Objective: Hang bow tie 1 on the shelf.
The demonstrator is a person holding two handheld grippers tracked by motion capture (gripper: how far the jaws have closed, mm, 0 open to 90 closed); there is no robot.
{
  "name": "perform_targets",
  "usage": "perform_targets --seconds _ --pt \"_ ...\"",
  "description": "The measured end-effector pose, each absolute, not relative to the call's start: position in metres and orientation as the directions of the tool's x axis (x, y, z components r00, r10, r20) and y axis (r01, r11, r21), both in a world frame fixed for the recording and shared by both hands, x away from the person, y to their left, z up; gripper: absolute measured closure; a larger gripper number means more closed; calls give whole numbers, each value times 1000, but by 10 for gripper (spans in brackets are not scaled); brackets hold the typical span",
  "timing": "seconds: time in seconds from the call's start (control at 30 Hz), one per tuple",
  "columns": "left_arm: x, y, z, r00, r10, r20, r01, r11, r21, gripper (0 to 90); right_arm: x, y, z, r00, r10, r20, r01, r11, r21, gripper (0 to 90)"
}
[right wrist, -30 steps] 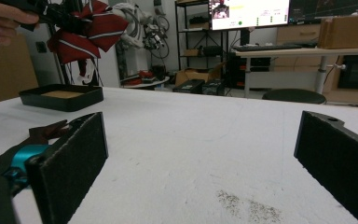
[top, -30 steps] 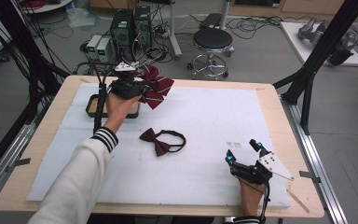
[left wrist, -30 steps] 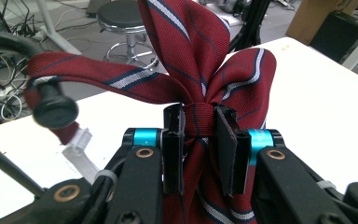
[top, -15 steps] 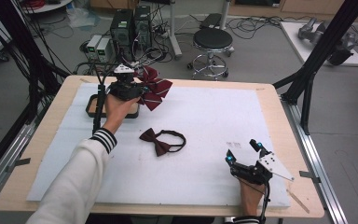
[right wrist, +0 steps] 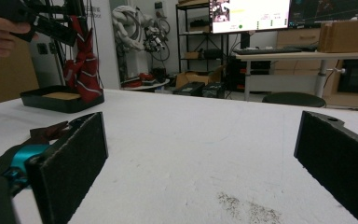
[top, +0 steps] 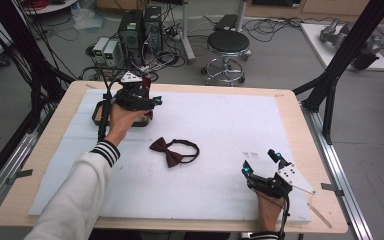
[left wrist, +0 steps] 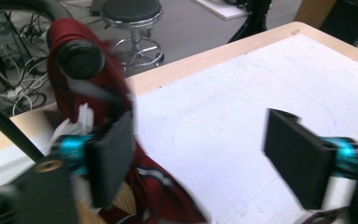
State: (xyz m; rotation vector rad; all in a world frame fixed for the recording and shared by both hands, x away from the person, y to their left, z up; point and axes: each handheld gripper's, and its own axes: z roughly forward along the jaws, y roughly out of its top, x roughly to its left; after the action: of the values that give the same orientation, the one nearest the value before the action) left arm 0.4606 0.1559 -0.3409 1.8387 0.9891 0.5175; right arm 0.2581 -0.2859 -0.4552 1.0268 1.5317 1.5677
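Note:
My left gripper (top: 147,100) hovers over a black tray (top: 100,117) at the mat's far left. Its jaws have just been opening and now stand wide apart (left wrist: 200,135). A red striped bow tie (left wrist: 102,98) hangs against the outer side of one jaw, not between the pads. In the right gripper view the red tie (right wrist: 81,65) droops from the left gripper (right wrist: 42,23) down into the tray (right wrist: 60,101). A dark maroon bow tie (top: 172,150) lies flat mid-mat. My right gripper (top: 260,162) rests open at the near right, empty (right wrist: 200,149).
A white foam mat (top: 240,125) covers most of the wooden table (top: 290,100). Black frame posts (top: 330,80) stand at the right corner and along the left. A stool (top: 228,47) and computer cases (top: 140,27) sit on the floor beyond the far edge.
The left jaws have opened. The red tie, earlier fanned out to the right of the left gripper, has dropped and now hangs toward the tray. The right gripper has not moved.

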Motion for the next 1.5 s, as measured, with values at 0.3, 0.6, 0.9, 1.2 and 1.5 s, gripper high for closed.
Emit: perform_targets --seconds 0.3,0.6,0.9,1.2,1.5 --pt "437 175 -336 634 773 -31 321 -227 920 142 258 -285 -455 -435 898 65 43 -51 998 17" --pt "402 200 -334 694 720 -9 211 -191 958 141 258 -285 -455 -437 898 57 39 -44 998 17" --pt "363 231 -345 718 696 23 105 -141 984 139 257 -285 -455 -435 899 49 35 -37 999 18" --pt "330 255 -364 710 701 63 15 -105 994 139 257 -284 -455 -435 899 45 33 -34 999 17" --pt "319 271 -374 697 716 45 20 -82 996 139 257 -284 -455 -436 899 40 29 -30 999 17"
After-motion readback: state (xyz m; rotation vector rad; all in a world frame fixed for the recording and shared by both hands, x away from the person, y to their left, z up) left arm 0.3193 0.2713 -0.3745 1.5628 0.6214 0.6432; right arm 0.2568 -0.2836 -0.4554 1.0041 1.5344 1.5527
